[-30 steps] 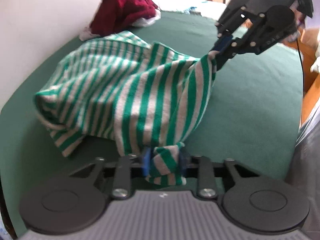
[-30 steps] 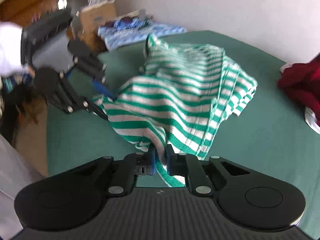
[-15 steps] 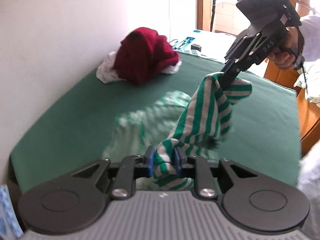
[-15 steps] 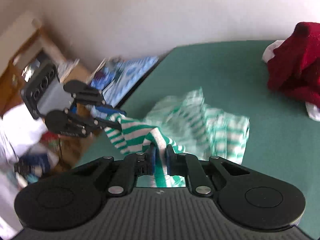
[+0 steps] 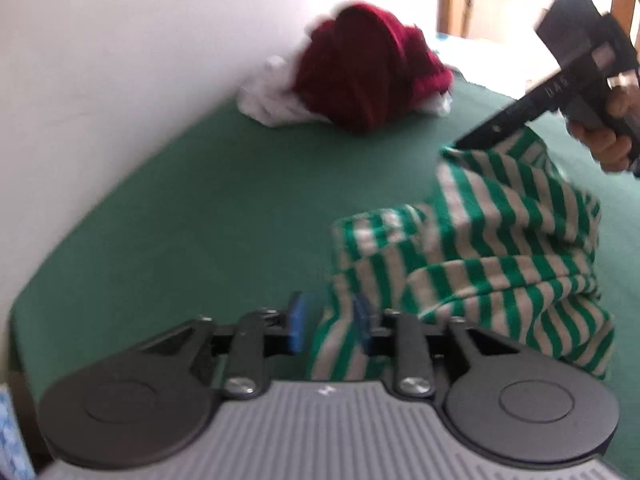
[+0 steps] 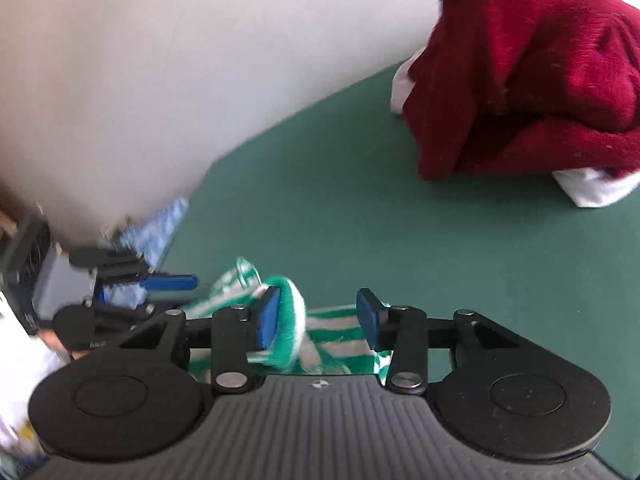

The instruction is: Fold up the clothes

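A: Left wrist view first, nearest thing: the left tool (image 5: pixel 329 322) has its blue pads parted. The green-and-white striped garment (image 5: pixel 472 256) runs through the gap, against the pad at 3 o'clock and apart from the pad at 9 o'clock, so nothing is clamped.

B: And the rest of the cloth?

A: It lies bunched on the green bench (image 5: pixel 208 216) from 5 o'clock out to 2 o'clock. At 2 o'clock the right tool (image 5: pixel 486 136), held in a hand (image 5: pixel 610 142), has its dark fingers at the cloth's upper edge. Blur hides whether they touch it. Beyond, at 12 o'clock, a dark red garment (image 5: pixel 368 72) sits heaped on some white cloth (image 5: pixel 272 104) against the wall.

B: Right wrist view?

A: The right tool (image 6: pixel 318 314) is wide open. The striped garment (image 6: pixel 288 320) is draped over the pad at 9 o'clock and stretches below the gap, with the pad at 3 o'clock clear of it. At 9 o'clock, just beyond, the left tool (image 6: pixel 170 286) shows one blue finger (image 6: pixel 170 282) beside the cloth's far end. Farther off, at 1 o'clock, the dark red garment (image 6: pixel 528 68) rests on the bench (image 6: pixel 360 208).
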